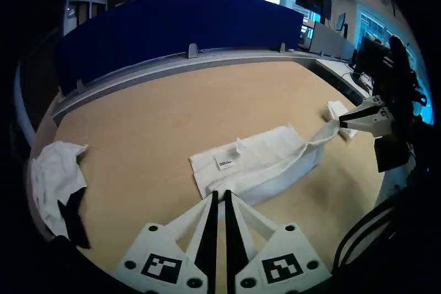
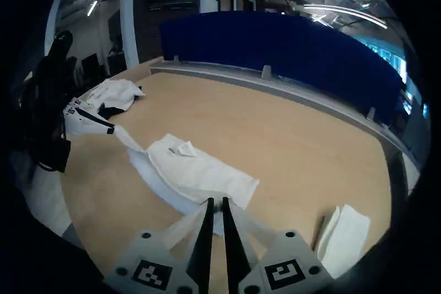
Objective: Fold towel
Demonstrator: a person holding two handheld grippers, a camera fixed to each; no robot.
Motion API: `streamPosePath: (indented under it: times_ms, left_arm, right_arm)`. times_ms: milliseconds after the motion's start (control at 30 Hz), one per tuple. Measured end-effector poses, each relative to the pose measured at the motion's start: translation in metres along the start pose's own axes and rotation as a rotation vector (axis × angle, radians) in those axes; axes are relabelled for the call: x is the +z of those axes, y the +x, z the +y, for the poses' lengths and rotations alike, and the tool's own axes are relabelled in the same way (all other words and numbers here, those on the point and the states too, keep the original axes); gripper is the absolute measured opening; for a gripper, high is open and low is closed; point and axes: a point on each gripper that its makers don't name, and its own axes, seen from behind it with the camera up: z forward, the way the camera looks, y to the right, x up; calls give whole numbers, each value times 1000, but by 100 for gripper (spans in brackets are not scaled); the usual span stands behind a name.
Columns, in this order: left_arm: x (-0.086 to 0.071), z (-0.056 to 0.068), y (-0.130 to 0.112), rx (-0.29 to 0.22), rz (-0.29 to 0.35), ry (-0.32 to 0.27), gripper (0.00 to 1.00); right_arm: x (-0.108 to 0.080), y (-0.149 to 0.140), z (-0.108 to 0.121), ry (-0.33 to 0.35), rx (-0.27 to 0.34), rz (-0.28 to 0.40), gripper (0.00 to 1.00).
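White cloth pinched at both ends. The left gripper (image 1: pixel 219 194) has its fingers closed to a slit on the near edge of the long white cloth towel (image 1: pixel 259 159), and the right gripper (image 2: pixel 216 200) is nipped the same way on its own end. Seen from across, each one has a corner pulled into a taut peak at its tips.

The towel lies mid-way across the pale wooden tabletop (image 1: pixel 165 117) — looks doubled lengthwise, small tag up.

Handling, my read: light, limp, no stiffness — it'll sag between grips, so hold tension and move both ends together. Take corners, all layers; thin edges may slip out.

Further off:
- small folded white towel stack (image 2: pixel 344 233)
- crumpled white cloth pile (image 1: pixel 52 175) with a black piece on it
- dark blue partition (image 1: pixel 176 29) along the back edge
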Motion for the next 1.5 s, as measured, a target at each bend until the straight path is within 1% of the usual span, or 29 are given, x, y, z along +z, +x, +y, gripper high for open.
streamPosePath:
  times_ms: [167, 300, 600, 700, 867, 1100, 1300, 1433, 1500]
  left_arm:
    - [25, -9, 4, -10, -10, 2, 8]
    - [41, -13, 2, -12, -24, 0, 8]
    - [65, -16, -10, 2, -61, -9, 8]
    - [73, -17, -14, -1, -67, -13, 8]
    - [86, -21, -17, -8, -73, -12, 8]
    - [98, -26, -17, -5, -72, -6, 8]
    - [106, -29, -17, -13, -76, 4, 9]
    - [111, -31, -17, -8, -76, 13, 10]
    - [113, -32, -16, -5, -75, 19, 12]
  right_arm:
    - [22, 1, 12, -6, -3, -16, 11]
    - [34, -2, 16, -2, 0, -30, 11]
    - [58, -17, 22, 4, 18, -68, 11]
    - [66, -23, 25, 0, 27, -82, 11]
    - [77, -30, 30, -8, 36, -95, 11]
    - [87, -31, 36, -25, 48, -97, 12]
    - [95, -37, 41, -46, 40, -111, 22]
    - [99, -38, 44, -63, 35, -113, 32]
    - [101, -39, 45, -68, 34, -112, 47]
